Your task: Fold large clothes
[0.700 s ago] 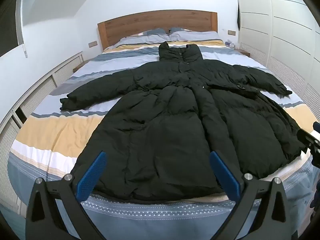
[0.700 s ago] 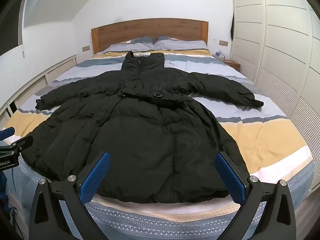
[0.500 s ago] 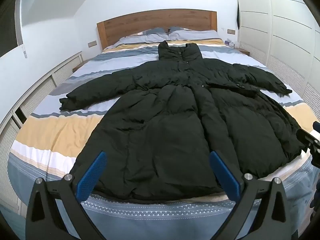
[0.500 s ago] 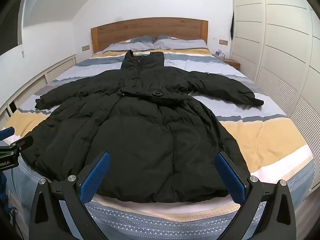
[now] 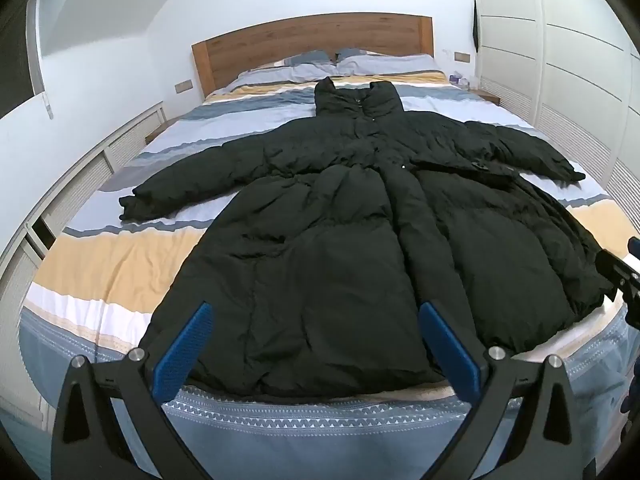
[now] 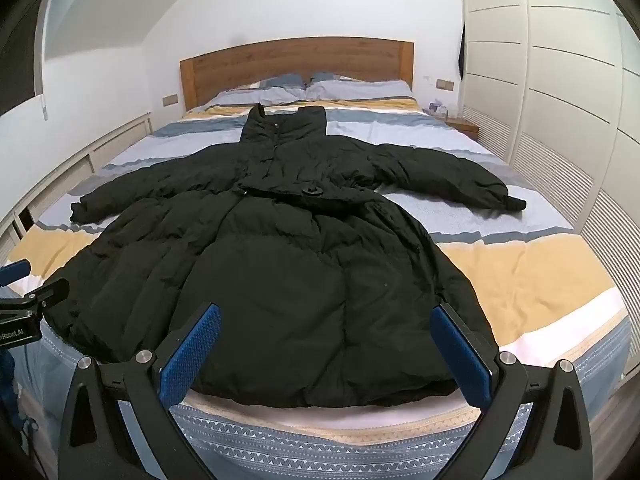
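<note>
A long black puffer coat (image 5: 340, 240) (image 6: 288, 272) lies spread flat on the striped bed (image 5: 92, 264) (image 6: 532, 280), collar toward the headboard, both sleeves stretched out sideways, hem at the near edge. My left gripper (image 5: 316, 336) hovers above the hem's left half, open, with nothing between its blue pads. My right gripper (image 6: 326, 340) hovers above the hem's right half, also open and empty. Each gripper shows at the edge of the other's view: the right one (image 5: 618, 276), the left one (image 6: 32, 292).
A wooden headboard (image 5: 312, 46) and pillows (image 6: 320, 88) lie at the far end. White wardrobe doors (image 6: 560, 100) line the right side, low white cabinets (image 5: 80, 184) the left. A small nightstand (image 6: 462, 124) stands beside the bed's far right corner.
</note>
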Available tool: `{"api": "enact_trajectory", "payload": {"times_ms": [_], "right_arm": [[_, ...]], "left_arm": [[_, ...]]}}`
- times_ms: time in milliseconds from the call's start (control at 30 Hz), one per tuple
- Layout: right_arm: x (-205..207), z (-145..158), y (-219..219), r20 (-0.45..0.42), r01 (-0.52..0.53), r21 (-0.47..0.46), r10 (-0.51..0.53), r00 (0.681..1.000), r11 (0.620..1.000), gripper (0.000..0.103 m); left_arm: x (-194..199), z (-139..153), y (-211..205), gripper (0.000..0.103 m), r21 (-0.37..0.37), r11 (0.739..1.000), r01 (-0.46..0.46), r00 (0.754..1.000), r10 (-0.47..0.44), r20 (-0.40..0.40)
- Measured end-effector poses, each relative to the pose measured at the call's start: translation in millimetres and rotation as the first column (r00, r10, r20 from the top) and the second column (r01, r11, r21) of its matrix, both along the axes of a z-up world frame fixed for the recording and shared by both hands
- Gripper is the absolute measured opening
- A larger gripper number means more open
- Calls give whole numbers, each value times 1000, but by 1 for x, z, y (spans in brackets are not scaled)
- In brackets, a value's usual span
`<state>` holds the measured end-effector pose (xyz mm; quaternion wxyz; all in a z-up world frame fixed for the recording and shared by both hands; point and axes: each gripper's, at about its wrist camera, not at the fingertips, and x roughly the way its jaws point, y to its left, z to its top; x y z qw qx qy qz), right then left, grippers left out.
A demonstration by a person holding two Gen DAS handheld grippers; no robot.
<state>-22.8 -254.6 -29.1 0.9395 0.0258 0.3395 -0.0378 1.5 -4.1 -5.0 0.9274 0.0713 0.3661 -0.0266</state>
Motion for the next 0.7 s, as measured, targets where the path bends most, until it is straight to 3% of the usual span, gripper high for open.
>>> {"api": "enact_trajectory", "payload": {"times_ms": [700], "right_arm": [[-19, 26, 0, 72, -4, 8, 3, 997, 1000, 102]], "left_arm": [[-29, 33, -10, 103, -6, 1000, 28, 999, -28, 43]]}}
